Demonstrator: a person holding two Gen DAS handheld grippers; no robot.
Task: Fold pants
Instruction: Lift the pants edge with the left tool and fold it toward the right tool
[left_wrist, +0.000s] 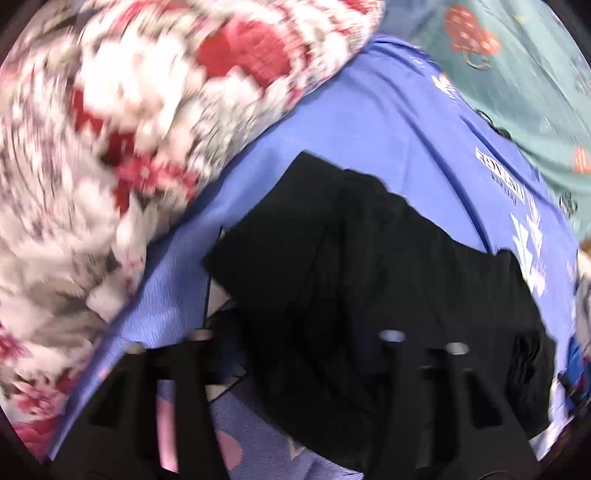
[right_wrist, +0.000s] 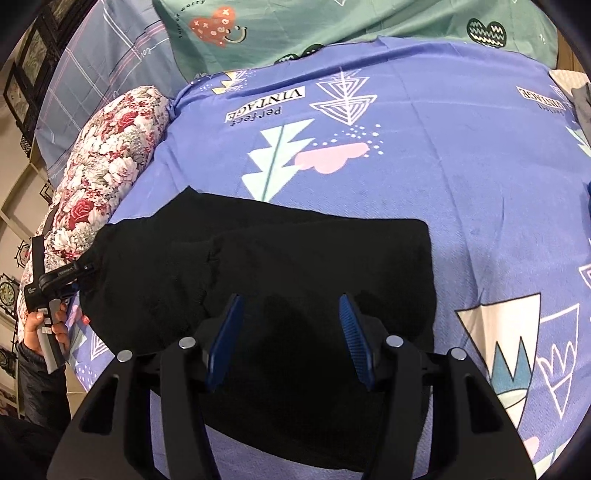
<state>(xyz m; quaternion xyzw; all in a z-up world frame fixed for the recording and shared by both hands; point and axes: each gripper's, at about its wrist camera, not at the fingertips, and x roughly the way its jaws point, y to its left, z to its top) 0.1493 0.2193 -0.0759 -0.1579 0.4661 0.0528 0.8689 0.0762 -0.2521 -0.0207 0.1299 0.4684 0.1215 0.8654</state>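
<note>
Pants (right_wrist: 295, 266): plain black, no pattern being shown. Sheet (right_wrist: 461, 155): periwinkle blue, being printed with white line triangles, mint trees, pink clouds and black "VINTAGE" lettering. Bolster (right_wrist: 110, 158): white ground, being covered in red and pink roses with grey-green leaves. Pillow (right_wrist: 332, 22): teal, being dotted with orange and black hearts. Right gripper (right_wrist: 291, 332): black body, blue ribbed pads (right_wrist: 354, 332).

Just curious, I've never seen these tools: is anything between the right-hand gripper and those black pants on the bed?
Nothing visible. The right gripper, jaws apart, hangs directly over the black pants on the purple bedspread.
</note>
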